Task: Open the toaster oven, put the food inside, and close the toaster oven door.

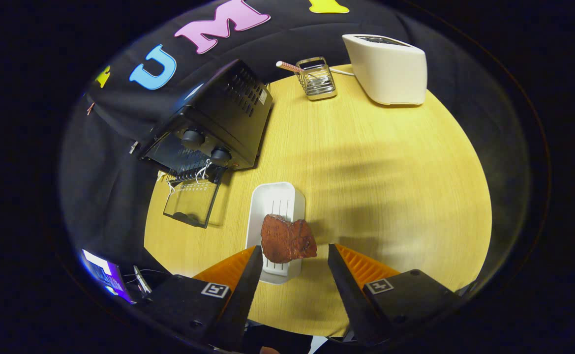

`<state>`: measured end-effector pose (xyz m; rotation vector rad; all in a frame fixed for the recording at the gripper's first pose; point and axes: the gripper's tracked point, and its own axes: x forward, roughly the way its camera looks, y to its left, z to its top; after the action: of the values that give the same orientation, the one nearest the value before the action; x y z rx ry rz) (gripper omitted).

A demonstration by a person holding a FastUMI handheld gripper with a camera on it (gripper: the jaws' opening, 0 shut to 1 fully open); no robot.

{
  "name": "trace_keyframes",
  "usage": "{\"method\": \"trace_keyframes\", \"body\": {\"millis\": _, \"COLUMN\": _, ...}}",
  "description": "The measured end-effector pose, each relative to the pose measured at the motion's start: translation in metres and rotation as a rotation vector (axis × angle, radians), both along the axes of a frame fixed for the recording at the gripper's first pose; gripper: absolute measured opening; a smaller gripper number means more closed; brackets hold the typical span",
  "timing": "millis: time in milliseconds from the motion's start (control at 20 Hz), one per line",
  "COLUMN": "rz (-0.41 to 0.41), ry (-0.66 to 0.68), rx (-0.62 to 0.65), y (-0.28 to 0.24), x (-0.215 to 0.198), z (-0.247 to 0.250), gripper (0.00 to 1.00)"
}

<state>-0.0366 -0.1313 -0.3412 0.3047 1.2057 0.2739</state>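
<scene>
The tongs hang spread apart over the yellow table, holding nothing — the reddish-brown chunk of meat sits just ahead of and between their tips, on the near end of a white tray. Off past the tray stands the black toaster oven, its glass door dropped open flat onto the table. Well beyond, near the far edge, are a small wire holder with a striped straw and a white toaster.
</scene>
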Motion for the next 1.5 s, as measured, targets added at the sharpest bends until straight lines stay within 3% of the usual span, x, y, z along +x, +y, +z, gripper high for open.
{"method": "trace_keyframes", "body": {"millis": 250, "rz": -0.033, "ry": 0.053, "rx": 0.094, "y": 0.005, "x": 0.017, "z": -0.014, "gripper": 0.73}}
{"method": "trace_keyframes", "body": {"millis": 450, "rz": -0.025, "ry": 0.098, "rx": 0.14, "y": 0.009, "x": 0.018, "z": -0.016, "gripper": 0.45}}
{"method": "trace_keyframes", "body": {"millis": 500, "rz": -0.019, "ry": 0.098, "rx": 0.147, "y": 0.008, "x": 0.018, "z": -0.016, "gripper": 0.32}}
{"method": "trace_keyframes", "body": {"millis": 600, "rz": -0.025, "ry": 0.098, "rx": 0.175, "y": 0.011, "x": 0.02, "z": -0.011, "gripper": 0.23}}
{"method": "trace_keyframes", "body": {"millis": 850, "rz": -0.025, "ry": 0.109, "rx": 0.184, "y": 0.02, "x": 0.013, "z": 0.005, "gripper": 0.19}}
{"method": "trace_keyframes", "body": {"millis": 1150, "rz": -0.128, "ry": -0.036, "rx": 0.228, "y": 0.037, "x": 0.018, "z": 0.063, "gripper": 0.19}}
{"method": "trace_keyframes", "body": {"millis": 1500, "rz": -0.144, "ry": -0.145, "rx": 0.367, "y": 0.133, "x": 0.015, "z": 0.097, "gripper": 0.18}}
